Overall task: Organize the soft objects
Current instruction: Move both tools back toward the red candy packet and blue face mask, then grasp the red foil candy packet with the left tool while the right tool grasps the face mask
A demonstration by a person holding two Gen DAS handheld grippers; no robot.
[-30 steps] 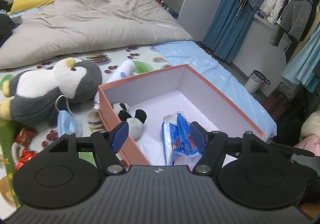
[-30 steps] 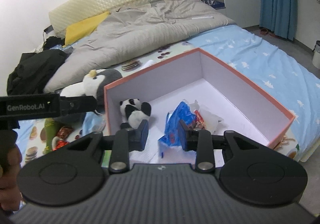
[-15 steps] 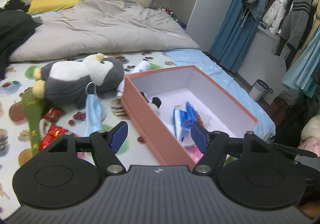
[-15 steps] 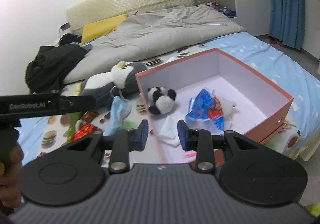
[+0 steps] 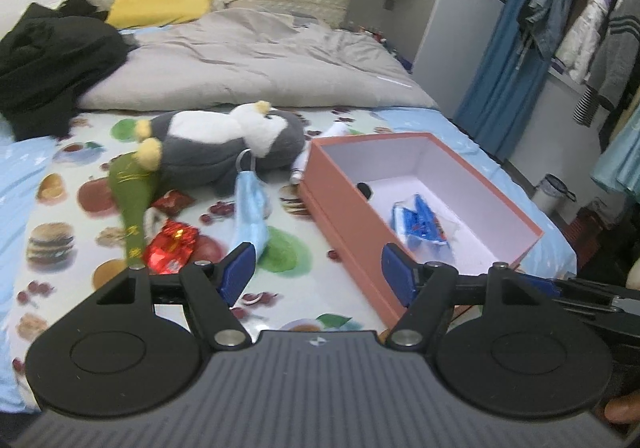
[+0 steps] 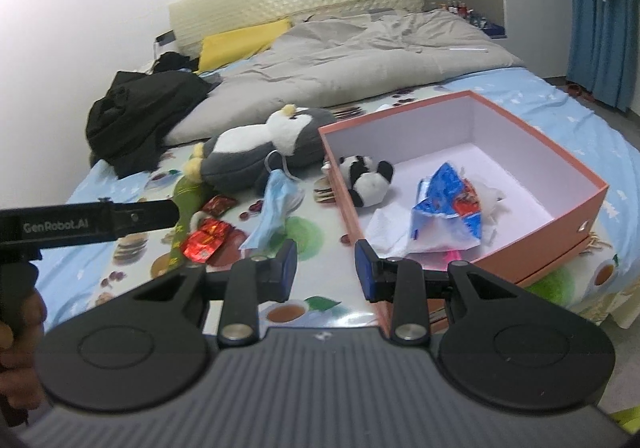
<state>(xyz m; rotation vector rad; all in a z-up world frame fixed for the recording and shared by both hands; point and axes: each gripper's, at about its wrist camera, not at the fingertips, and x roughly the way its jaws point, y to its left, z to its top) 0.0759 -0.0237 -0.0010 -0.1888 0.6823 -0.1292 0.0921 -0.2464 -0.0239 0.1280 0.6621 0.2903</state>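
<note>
A salmon box (image 5: 340,204) (image 6: 596,192) lies open on the bed. In it are a small panda plush (image 6: 366,178), a blue snack packet (image 6: 444,200) (image 5: 418,224) and white tissue (image 6: 388,228). Left of the box lie a grey-and-white penguin plush (image 5: 224,148) (image 6: 256,152), a blue face mask (image 5: 248,208) (image 6: 276,208), a green pouch (image 5: 134,200) and red wrappers (image 5: 172,244) (image 6: 204,240). My left gripper (image 5: 318,272) hangs open above the sheet by the box's near corner, holding nothing. The right gripper (image 6: 325,268) has a narrower gap between its fingers, also with nothing in it.
A grey duvet (image 5: 248,60), black clothes (image 5: 52,60) (image 6: 144,112) and a yellow pillow (image 5: 156,8) cover the bed's far part. Blue curtains (image 5: 504,60), hanging clothes and a bin (image 5: 554,194) stand right of the bed. The left tool's body (image 6: 92,222) crosses the right view.
Both grippers have drawn back from over the box and swung left. The box now sits to the right, and the penguin, mask and wrappers have come into fuller view.
</note>
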